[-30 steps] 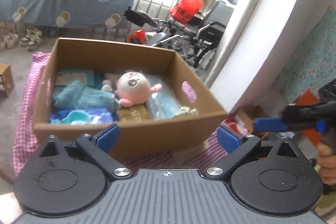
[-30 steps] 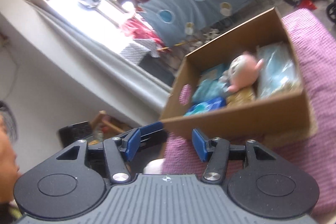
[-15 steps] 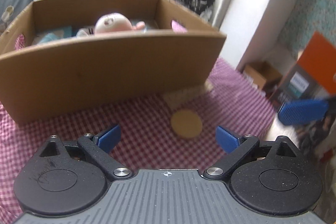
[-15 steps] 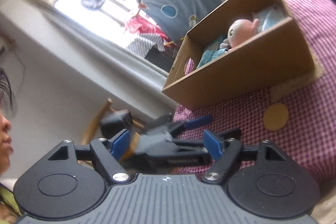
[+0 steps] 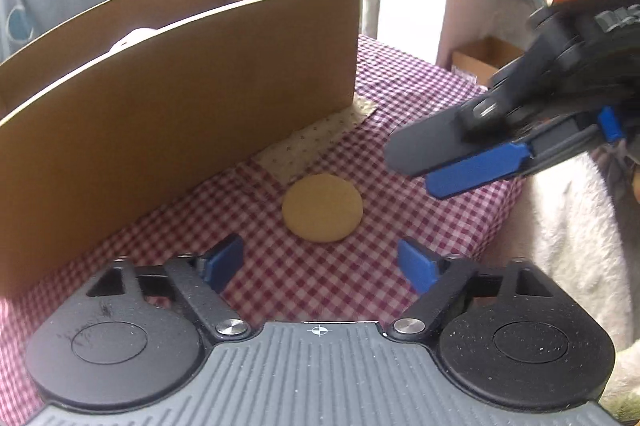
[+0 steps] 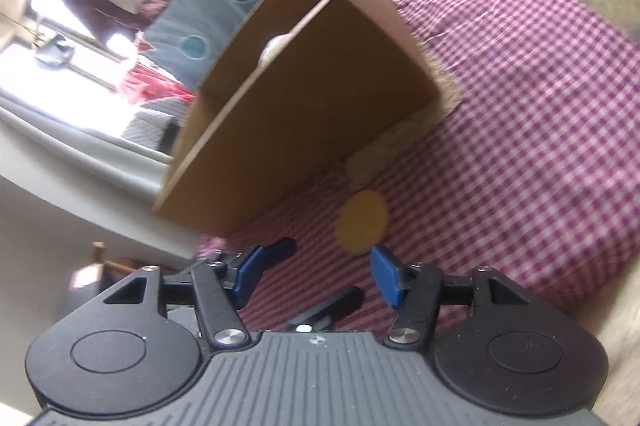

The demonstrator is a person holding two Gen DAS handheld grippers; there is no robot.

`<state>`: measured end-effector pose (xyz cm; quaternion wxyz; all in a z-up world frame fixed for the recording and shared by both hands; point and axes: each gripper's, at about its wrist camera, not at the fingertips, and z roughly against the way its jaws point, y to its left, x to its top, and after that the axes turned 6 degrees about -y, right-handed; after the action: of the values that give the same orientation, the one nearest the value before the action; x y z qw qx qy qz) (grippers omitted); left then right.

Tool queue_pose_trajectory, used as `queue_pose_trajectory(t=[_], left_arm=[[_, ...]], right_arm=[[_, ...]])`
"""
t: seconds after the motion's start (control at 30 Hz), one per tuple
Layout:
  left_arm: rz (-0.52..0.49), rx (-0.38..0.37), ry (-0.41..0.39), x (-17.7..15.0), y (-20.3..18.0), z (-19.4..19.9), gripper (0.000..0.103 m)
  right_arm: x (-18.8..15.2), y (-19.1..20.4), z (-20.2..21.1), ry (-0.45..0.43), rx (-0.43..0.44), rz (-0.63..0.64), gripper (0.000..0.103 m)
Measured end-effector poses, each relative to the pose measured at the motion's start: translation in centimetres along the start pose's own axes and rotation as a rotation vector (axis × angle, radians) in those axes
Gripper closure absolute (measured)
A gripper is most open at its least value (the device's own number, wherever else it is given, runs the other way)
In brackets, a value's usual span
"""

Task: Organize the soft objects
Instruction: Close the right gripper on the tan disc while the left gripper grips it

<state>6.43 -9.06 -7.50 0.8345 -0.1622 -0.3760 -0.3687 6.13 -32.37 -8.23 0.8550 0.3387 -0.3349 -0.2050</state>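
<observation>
A round tan soft pad (image 5: 322,208) lies on the pink checked cloth (image 5: 400,98) in front of a brown cardboard box (image 5: 180,82). It also shows in the right wrist view (image 6: 362,222), blurred, beside the box (image 6: 312,122). My left gripper (image 5: 320,262) is open and empty, low over the cloth just short of the pad. My right gripper (image 6: 316,272) is open and empty, near the pad; it shows in the left wrist view (image 5: 472,162) to the pad's right. A bit of the pale plush (image 6: 274,48) peeks over the box rim; the rest of the contents are hidden.
A beige patterned cloth (image 5: 316,142) sticks out from under the box's corner. The checked cloth's edge drops off at the right (image 5: 508,202). A white towel (image 5: 568,226) hangs beyond it. A small carton (image 5: 484,58) stands on the floor behind.
Both grippers have come down from above the box to the cloth in front of it and closed in on the round pad. The box contents have dropped out of sight.
</observation>
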Motion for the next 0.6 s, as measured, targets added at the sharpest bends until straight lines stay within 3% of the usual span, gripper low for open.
queue_pose_trajectory(t=[0.13,0.27,0.33,0.5,0.6], left_arm=[[-0.003,0.009,0.025,0.5,0.1,-1.4,0.035],[0.009,-0.011,0.033,0.8,0.6,-2.3,0.037],[0.010,-0.021,0.031,0.9,0.8,-2.5,0.041],[0.011,-0.037,0.015,1.1,0.7,-2.7,0.051],[0.010,-0.035,0.008,1.1,0.7,-2.6,0.051]], right_arm=[[0.6,-0.2,-1.8,0.014,-0.074,0.052,0.054],[0.8,-0.3,-3.3,0.043,-0.123,0.095,0.063],[0.9,-0.2,-3.9,0.053,-0.138,0.116,0.072],[1.0,0.5,-5.0,0.072,-0.133,0.157,0.075],[1.1,0.3,-5.3,0.077,-0.098,0.129,0.074]])
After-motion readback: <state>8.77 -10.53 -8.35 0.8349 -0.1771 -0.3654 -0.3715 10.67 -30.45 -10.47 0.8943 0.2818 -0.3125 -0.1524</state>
